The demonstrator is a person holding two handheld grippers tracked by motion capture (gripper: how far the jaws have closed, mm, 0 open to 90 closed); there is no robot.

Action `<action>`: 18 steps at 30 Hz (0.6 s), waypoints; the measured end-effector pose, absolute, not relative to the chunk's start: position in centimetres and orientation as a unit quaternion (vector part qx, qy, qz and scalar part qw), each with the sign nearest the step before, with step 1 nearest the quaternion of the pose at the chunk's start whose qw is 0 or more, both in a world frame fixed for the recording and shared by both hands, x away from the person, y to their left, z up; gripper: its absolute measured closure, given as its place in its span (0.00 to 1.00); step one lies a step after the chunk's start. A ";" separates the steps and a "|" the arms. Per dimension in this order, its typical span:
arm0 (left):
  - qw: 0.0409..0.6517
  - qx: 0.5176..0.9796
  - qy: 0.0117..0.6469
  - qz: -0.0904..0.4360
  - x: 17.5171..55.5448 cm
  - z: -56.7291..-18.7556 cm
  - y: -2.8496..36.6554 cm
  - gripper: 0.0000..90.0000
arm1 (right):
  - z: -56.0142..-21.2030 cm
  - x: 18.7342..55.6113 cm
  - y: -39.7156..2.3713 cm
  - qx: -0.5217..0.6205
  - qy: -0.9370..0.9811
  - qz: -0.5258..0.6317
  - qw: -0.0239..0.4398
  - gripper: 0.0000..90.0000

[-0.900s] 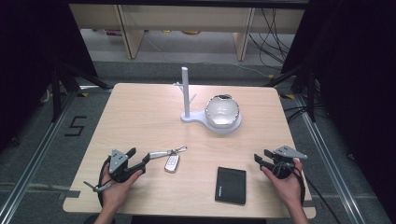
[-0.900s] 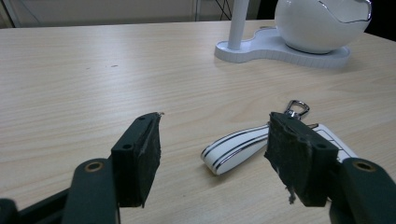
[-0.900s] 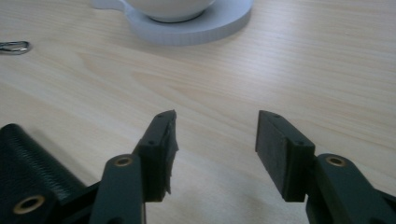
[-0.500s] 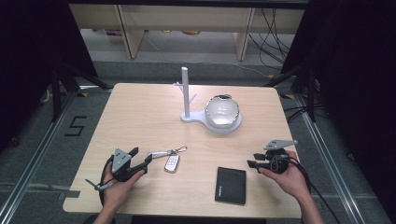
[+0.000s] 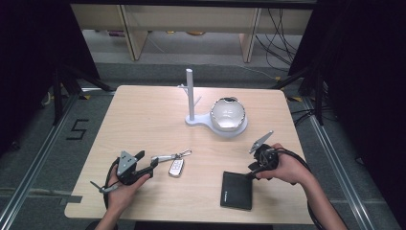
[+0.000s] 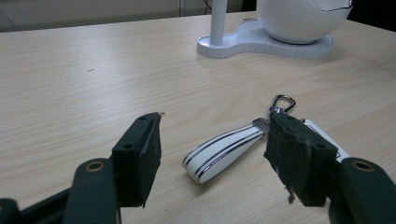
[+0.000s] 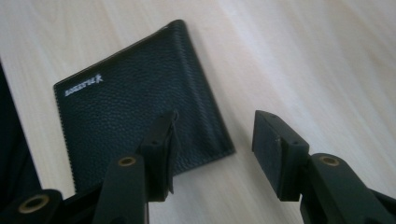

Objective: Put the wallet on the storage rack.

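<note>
- The left gripper (image 6: 212, 154) has its two black fingers (image 6: 140, 154) spread wide, and nothing is pressed between them; the white, chrome-edged key strap (image 6: 224, 149) lies on the table in the gap, touching neither pad.
- The right finger of that pair covers the spot where the strap joins its metal clasp (image 6: 281, 102), and only a white corner of the key fob (image 6: 327, 140) shows behind it.
- From above, the left gripper (image 5: 148, 165) sits just left of the white remote key fob (image 5: 176, 167), with the strap (image 5: 163, 157) running from the fingertips toward the fob.
- The right gripper (image 7: 212, 149) also stands wide and holds nothing; its left finger (image 7: 161, 149) hangs over the near corner of the black grained-leather wallet (image 7: 140, 102), its right finger over bare wood. Whether the left tip touches the leather cannot be told.
- The wallet (image 5: 237, 189) lies right of the fob, with the right gripper (image 5: 253, 170) at its upper right corner; its small white lettering is too blurred to read.
- The white stand with a post and glossy round bowl (image 5: 229, 115) is well beyond the fob; the left gripper view cuts off its top.
- All rest on the pale wooden table (image 5: 143, 120).
</note>
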State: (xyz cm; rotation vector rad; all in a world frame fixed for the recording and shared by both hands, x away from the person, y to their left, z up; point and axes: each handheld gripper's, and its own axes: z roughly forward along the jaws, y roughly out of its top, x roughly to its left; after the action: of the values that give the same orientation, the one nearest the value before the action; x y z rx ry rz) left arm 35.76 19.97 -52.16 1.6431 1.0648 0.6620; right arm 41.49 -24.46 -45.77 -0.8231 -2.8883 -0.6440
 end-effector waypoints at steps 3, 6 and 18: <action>0.515 0.681 0.441 0.277 35.8 -52.1 20.0 0.39 | -46.1 42.0 -23.3 -0.256 -0.947 -0.186 0.059 0.56; 0.515 0.683 0.441 0.274 35.8 -52.2 20.0 0.39 | -46.6 42.6 -22.7 -0.245 -0.953 -0.165 0.067 0.55; 0.510 0.684 0.442 0.276 35.7 -52.2 20.0 0.39 | -47.4 43.1 -22.0 -0.241 -0.958 -0.130 0.084 0.54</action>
State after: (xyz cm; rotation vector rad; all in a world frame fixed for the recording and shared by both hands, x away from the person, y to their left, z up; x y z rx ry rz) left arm 35.75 19.96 -52.22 1.6471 1.0645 0.6639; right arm 43.08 -21.99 -47.41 -0.7199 -2.8578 -0.3889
